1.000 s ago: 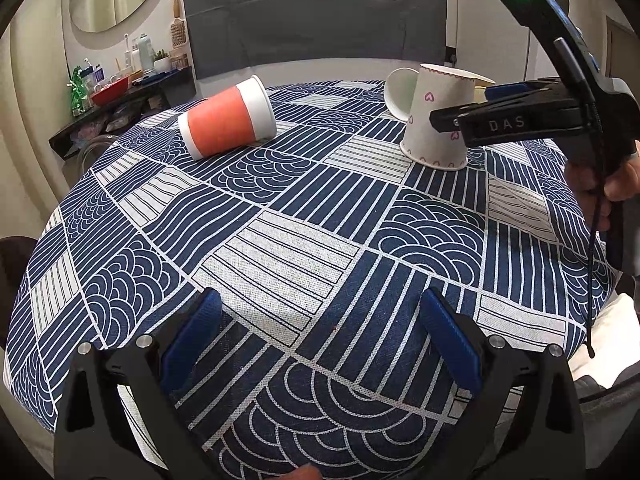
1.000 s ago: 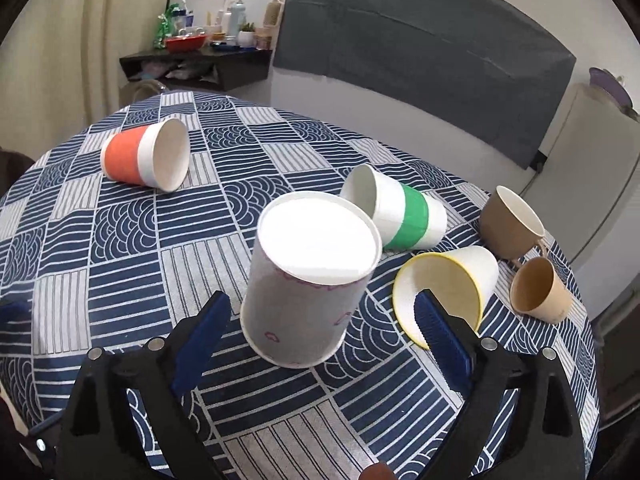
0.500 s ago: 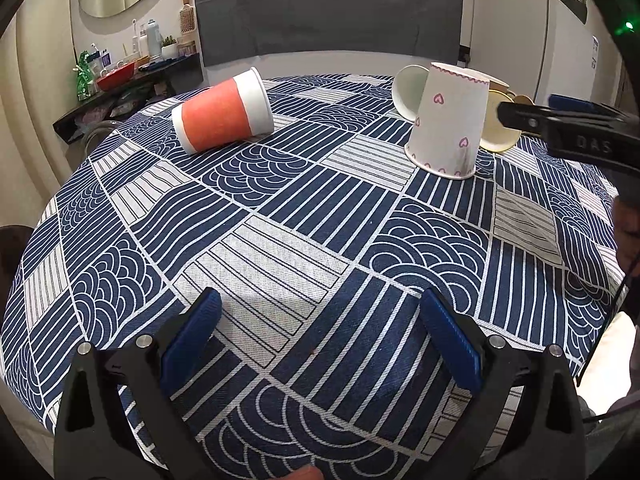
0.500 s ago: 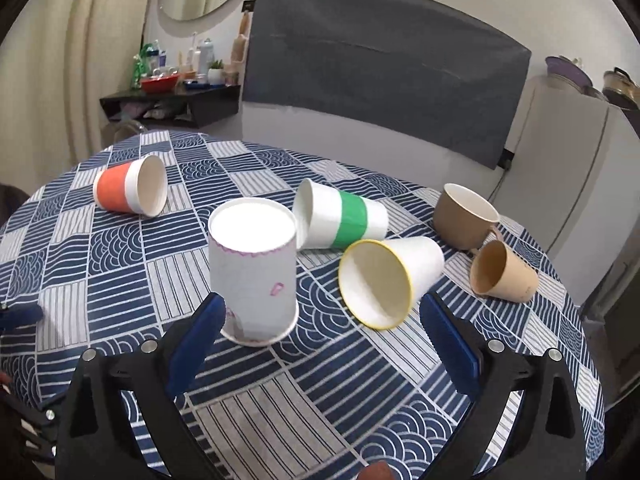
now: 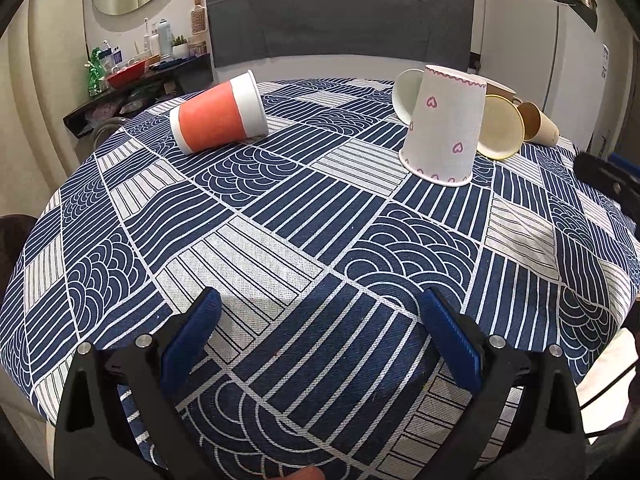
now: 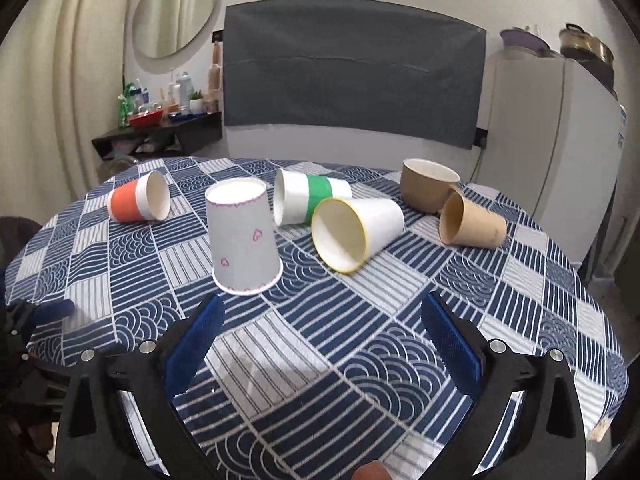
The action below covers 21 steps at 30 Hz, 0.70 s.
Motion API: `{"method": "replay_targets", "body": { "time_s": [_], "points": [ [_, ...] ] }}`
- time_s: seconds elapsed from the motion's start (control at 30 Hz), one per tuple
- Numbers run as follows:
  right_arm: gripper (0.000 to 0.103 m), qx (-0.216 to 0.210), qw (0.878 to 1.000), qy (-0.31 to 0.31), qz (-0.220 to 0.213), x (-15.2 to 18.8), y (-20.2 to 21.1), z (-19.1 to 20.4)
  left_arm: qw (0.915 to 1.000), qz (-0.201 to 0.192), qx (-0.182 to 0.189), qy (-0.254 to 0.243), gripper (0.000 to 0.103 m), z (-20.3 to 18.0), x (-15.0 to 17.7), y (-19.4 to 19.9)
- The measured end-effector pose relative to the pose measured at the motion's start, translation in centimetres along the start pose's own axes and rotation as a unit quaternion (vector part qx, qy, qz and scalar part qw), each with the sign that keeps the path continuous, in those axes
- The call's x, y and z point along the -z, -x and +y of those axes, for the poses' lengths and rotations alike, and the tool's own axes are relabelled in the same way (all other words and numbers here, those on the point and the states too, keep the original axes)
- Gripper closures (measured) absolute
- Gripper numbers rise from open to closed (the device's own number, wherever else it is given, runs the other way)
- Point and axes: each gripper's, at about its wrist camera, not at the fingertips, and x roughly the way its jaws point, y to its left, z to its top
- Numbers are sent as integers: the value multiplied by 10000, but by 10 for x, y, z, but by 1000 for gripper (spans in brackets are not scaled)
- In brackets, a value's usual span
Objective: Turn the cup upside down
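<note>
A white paper cup with pink hearts (image 6: 242, 240) stands upside down on the blue patterned tablecloth (image 6: 360, 340); it also shows in the left wrist view (image 5: 444, 128) at the far right. My right gripper (image 6: 320, 340) is open and empty, drawn back from the cup near the table's front edge. My left gripper (image 5: 320, 336) is open and empty over the near side of the table, far from all cups. An orange cup (image 5: 220, 114) lies on its side at the back left, also in the right wrist view (image 6: 138, 203).
A green-banded cup (image 6: 310, 200), a yellow-rimmed white cup (image 6: 356, 232) and a brown cup (image 6: 470, 222) lie on their sides behind the heart cup. A brown mug (image 6: 428, 190) stands upright. A dark chair back (image 6: 352, 80) and a fridge (image 6: 560, 120) stand beyond the round table.
My right gripper has pulled back and away from the upside-down heart cup, which stays standing on the cloth. It has left most of the left wrist view.
</note>
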Motion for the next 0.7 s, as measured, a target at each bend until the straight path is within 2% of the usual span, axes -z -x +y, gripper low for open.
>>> {"method": "replay_targets", "body": {
  "time_s": [0.13, 0.37, 0.7],
  "points": [
    [8, 170, 9998, -97, -56, 13, 5, -5, 10000, -14, -56, 59, 6, -2, 1, 1],
    [8, 71, 9997, -236, -7, 28, 6, -9, 9998, -67, -139, 124, 6, -5, 4, 3],
    [8, 27, 9996, -224, -151, 31, 11, -9, 9994, -171, -237, 209, 6, -7, 7, 5]
  ]
}}
